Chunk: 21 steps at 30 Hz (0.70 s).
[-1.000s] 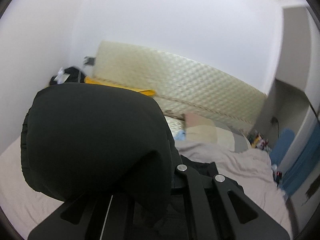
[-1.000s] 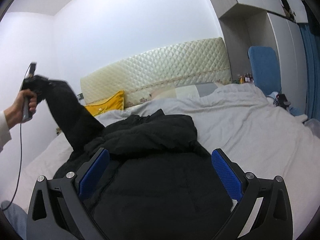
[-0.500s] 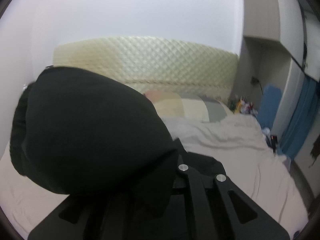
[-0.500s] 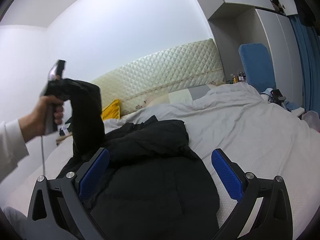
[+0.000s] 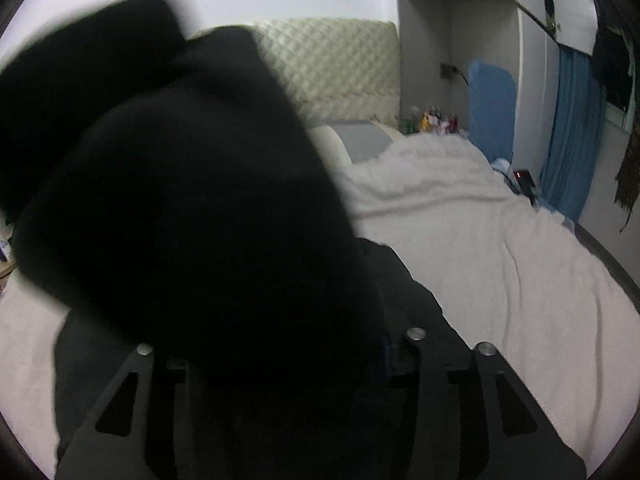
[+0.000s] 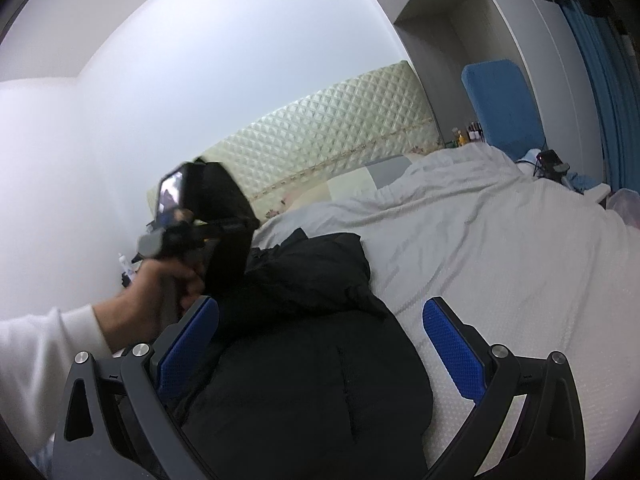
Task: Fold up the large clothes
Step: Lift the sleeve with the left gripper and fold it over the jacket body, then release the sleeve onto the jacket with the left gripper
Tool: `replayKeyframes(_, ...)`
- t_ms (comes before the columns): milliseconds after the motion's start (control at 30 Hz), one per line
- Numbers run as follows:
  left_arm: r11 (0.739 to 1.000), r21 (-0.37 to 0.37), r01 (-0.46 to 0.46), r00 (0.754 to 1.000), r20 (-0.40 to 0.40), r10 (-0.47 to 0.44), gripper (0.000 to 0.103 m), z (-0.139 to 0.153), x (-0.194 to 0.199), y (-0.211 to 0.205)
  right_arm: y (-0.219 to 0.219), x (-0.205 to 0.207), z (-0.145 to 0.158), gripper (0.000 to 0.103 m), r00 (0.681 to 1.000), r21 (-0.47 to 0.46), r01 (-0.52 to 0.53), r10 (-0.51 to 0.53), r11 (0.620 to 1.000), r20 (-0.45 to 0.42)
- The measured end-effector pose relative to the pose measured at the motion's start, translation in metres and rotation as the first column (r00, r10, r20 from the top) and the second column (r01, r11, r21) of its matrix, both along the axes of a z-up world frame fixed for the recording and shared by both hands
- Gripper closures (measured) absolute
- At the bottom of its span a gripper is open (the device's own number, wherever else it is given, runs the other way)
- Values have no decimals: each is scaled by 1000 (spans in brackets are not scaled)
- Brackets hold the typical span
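Done: black jacket [image 6: 304,360] spread on bed [image 6: 500,260]; sleeve [image 5: 180,200] carried inward.
Left gripper [image 5: 280,368]: fingers opening, sleeve between them.
Right gripper [image 6: 320,344]: fingers apart, empty.
Left: remaining folds.

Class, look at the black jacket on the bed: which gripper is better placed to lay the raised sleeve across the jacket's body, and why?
Left. The left gripper has the sleeve between its opening jaws above the jacket; the right gripper hangs open and empty.
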<state>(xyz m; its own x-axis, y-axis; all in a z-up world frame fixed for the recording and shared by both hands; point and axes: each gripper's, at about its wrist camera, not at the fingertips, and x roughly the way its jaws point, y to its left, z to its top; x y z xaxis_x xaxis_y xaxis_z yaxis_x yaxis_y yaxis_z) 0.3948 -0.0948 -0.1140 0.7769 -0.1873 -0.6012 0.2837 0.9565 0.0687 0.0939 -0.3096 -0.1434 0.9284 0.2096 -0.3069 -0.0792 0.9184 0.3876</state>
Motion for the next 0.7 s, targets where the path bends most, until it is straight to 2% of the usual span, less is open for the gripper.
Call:
replayKeyframes(33,1000,-1,15,1000,-7,-15,44,-8,1,-5,-1,1,-1,0,1000,1,1,-1,1000,-3)
replayKeyframes(100,999,7,31,999,-23,-31,41,-21,3,-11,-2,4,-4,0,1000,7,1,-1,1000,-11)
replayKeyframes(300,993,101,66,992,-113,-54,37,-64,14,-38,-2,11,-10,0,1000,10,-2,2,1000,-29)
replayKeyframes(400,995,74,61,989,-140,-50,35,-65,16,-38,0,12,-12,0,999,6,-4,4,1000,-40)
replayKeyframes(533,996,47,77,989,-130,-70,33,-54,7,-31,3,14,-14,0,999,-14,-10,9,1000,-46)
replayKeyframes(600,998,1,70,990,-125,-69,32,-47,0,-24,5,16,-14,0,999,-27,-14,13,1000,-43)
replayKeyframes(700,996,-72,52,992,-110,-59,23,-35,-6,-8,13,23,-11,0,999,-58,-31,28,998,-45)
